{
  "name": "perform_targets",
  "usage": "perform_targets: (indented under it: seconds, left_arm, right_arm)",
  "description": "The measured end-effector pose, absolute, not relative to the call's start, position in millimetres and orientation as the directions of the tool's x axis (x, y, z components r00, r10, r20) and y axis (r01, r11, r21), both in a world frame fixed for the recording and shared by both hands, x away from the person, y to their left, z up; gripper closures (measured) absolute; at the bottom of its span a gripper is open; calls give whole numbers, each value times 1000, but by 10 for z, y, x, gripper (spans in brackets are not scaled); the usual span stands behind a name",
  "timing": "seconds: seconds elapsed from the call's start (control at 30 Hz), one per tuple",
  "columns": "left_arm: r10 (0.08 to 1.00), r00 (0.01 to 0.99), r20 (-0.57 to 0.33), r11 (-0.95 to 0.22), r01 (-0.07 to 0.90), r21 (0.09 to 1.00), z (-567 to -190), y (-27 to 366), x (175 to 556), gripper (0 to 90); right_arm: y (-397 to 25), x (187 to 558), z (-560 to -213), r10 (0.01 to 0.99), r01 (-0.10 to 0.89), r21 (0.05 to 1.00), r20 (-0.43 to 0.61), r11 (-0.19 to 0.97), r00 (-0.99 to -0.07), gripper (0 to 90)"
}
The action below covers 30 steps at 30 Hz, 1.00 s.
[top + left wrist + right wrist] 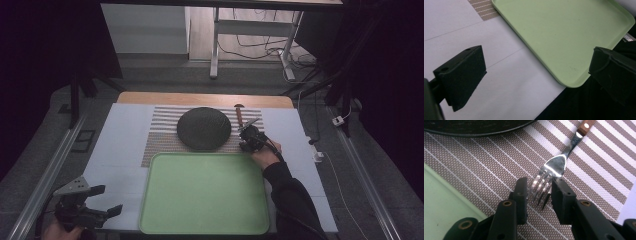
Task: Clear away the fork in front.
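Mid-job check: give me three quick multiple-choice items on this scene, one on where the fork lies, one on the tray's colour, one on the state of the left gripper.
1. Where does the fork lie?
A. on the striped placemat
B. in the tray
C. on the dark plate

2. What colour is the tray?
A. red
B. light green
C. black

3. How does the left gripper stand?
A. shut on the fork
B. shut on the tray's rim
C. open, holding nothing

Answers:
1. A: the right gripper view shows the fork's tines on the stripes, between the jaws of the right gripper, beside the dark plate.
2. B: both the high view and the left gripper view show it pale green.
3. C: its jaws stand wide apart above the table, with nothing between them.
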<state>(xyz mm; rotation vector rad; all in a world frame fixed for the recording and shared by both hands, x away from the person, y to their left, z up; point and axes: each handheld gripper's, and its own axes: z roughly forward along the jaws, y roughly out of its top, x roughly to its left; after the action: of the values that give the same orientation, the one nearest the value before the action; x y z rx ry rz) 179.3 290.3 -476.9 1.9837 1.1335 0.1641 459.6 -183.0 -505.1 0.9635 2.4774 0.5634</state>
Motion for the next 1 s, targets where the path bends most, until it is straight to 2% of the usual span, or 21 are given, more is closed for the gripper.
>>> perform_targets:
  seconds: [0.23,0.3,0.37,0.47,0.5,0.53,0.8,1.0]
  left_arm:
    - [764,587,-267,-256,656,710,-4769,2901,1793,10]
    - [765,587,-266,-256,656,710,-4769,2900,1793,10]
    - [765,587,-266,-257,656,710,-4769,2900,1793,10]
    - [765,587,-265,-257,655,710,-4768,2898,1793,10]
    - [765,587,-264,-258,655,710,-4768,2898,1793,10]
    - [765,588,-264,-258,655,710,-4768,2898,1793,11]
    - [764,589,-263,-260,654,710,-4767,2897,1792,11]
    - [765,587,-264,-256,654,712,-4767,2901,1790,9]
  right_arm:
    - [-1889,4563,-5018,713,545,499,-242,673,-658,749]
    - [-1913,4555,-5007,714,543,504,-245,672,-656,786]
    - [-1938,4546,-4984,712,533,515,-250,671,-656,871]
    - [-1976,4548,-4996,727,554,507,-244,660,-642,896]
    - [-1991,4548,-4997,724,552,505,-248,663,-643,900]
    - [-2026,4560,-4988,744,575,519,-200,633,-638,900]
    - [-2002,4514,-4932,735,546,535,-238,645,-635,900]
    - [-2012,4434,-4810,739,521,582,-225,625,-635,900]
